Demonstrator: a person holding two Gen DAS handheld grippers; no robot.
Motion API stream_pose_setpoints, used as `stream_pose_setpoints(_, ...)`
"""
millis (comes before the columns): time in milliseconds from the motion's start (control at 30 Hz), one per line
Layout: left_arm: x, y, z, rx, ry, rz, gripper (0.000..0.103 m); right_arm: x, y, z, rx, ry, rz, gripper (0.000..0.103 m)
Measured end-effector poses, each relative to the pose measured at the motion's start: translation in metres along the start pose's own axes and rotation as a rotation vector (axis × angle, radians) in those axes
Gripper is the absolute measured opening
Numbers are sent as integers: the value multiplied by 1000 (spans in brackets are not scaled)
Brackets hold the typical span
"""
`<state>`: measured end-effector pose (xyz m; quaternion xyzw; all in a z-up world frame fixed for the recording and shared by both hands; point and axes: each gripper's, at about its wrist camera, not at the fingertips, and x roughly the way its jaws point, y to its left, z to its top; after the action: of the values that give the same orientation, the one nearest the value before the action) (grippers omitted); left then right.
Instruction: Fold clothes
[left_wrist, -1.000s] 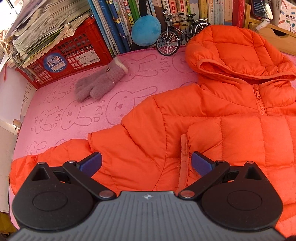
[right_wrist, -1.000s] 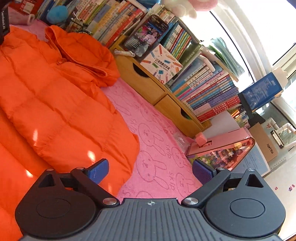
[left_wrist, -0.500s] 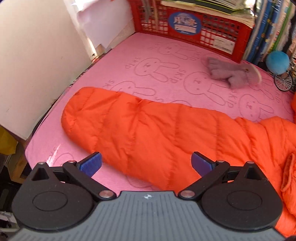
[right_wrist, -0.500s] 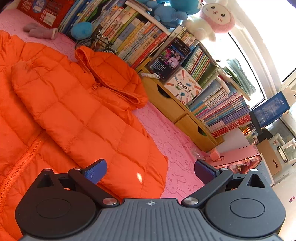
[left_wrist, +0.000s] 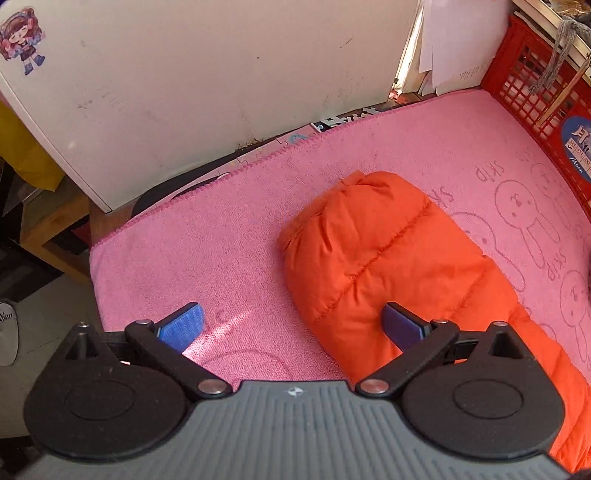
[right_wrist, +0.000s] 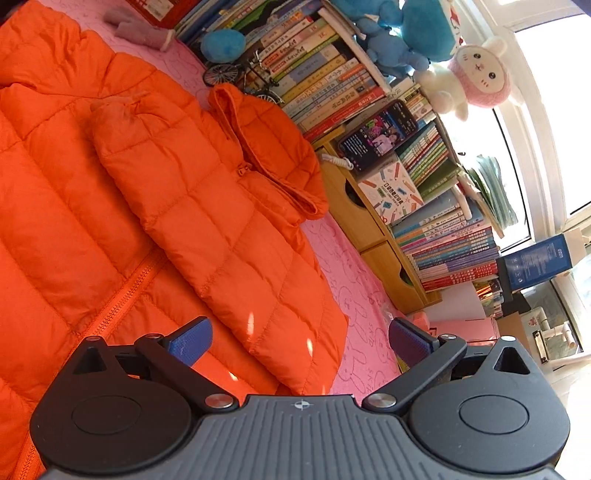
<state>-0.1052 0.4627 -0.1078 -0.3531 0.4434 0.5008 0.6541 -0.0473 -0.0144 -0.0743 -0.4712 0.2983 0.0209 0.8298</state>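
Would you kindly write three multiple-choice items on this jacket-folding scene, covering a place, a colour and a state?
1. The jacket's sleeve on the left-wrist side lies:
A. stretched out on the pink mat
B. inside the red crate
C. folded over the hood

2. The jacket is:
A. blue
B. orange
C. grey

3. The left claw is:
A. shut on the sleeve
B. shut on nothing
C. open

Key:
1 A, the sleeve lies flat on the pink mat.
2 B, the jacket is orange throughout.
3 C, the left claw has its pads wide apart.
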Motion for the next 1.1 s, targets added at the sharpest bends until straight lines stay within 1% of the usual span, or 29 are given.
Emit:
stream_pose_setpoints(67, 6, -3, 0, -12, 5, -13, 102, -8, 4, 4, -27, -17, -4, 103)
stream_pose_setpoints(100, 7, -4, -1, -16, -8, -16, 98, -12, 5, 6, -37, -24, -7, 103)
stream_pose_setpoints(133, 4, -7, -3, -5, -33, -29, 82, -15, 5, 7, -44, -29, -10, 103)
stream_pose_setpoints(167, 0, -10, -5, 14, -64, -47, 71, -17, 4, 9, -46, -31, -14, 103)
stream_pose_setpoints(200, -4, -14, -6, 31, -78, -69, 49, -19, 3, 10, -48, -33, -17, 103)
stream_pose_setpoints(233, -7, -18, -7, 46, -84, -94, 33, -20, 1, 11, -47, -33, -21, 103)
stream_pose_setpoints(300, -14, -26, -8, 69, -98, -130, 27, -21, -2, 13, -38, -27, -29, 103)
stream_pose_setpoints(333, -20, -30, -8, 67, -106, -136, 27, -20, -4, 14, -33, -21, -37, 103)
stream_pose_setpoints(400, -33, -37, -8, 57, -117, -183, 26, -18, -10, 16, -11, -4, -54, 103)
stream_pose_setpoints(500, -59, -51, -12, 78, -149, -279, 24, -15, -23, 20, 61, 21, -64, 103)
stream_pose_setpoints(600, -91, -78, -25, 160, -182, -412, 24, -12, -40, 24, 147, 42, -67, 103)
stream_pose_setpoints(667, -112, -100, -41, 249, -201, -499, 24, -11, -51, 27, 200, 47, -67, 103)
stream_pose_setpoints(767, -147, -139, -87, 425, -217, -630, 24, -6, -67, 29, 284, 62, -61, 103)
stream_pose_setpoints(867, -171, -165, -134, 610, -214, -715, 26, -1, -82, 27, 383, 84, -24, 103)
stream_pose_setpoints(900, -175, -166, -145, 639, -213, -728, 27, 1, -88, 27, 418, 92, -7, 103)
stream_pose_setpoints(933, -175, -165, -151, 647, -213, -727, 33, 3, -92, 25, 442, 89, 11, 103)
stream_pose_setpoints(967, -172, -162, -152, 639, -215, -708, 38, 2, -94, 24, 450, 78, 21, 103)
stream_pose_setpoints(1000, -167, -158, -150, 618, -220, -674, 49, 2, -96, 22, 457, 66, 31, 103)
stream_pose_setpoints(1033, -159, -148, -142, 576, -227, -615, 62, 1, -96, 21, 453, 60, 34, 103)
stream_pose_setpoints(1067, -150, -136, -132, 523, -236, -545, 66, 1, -94, 20, 443, 55, 37, 103)
stream_pose_setpoints(1100, -139, -122, -119, 465, -238, -473, 75, 1, -92, 18, 439, 57, 45, 103)
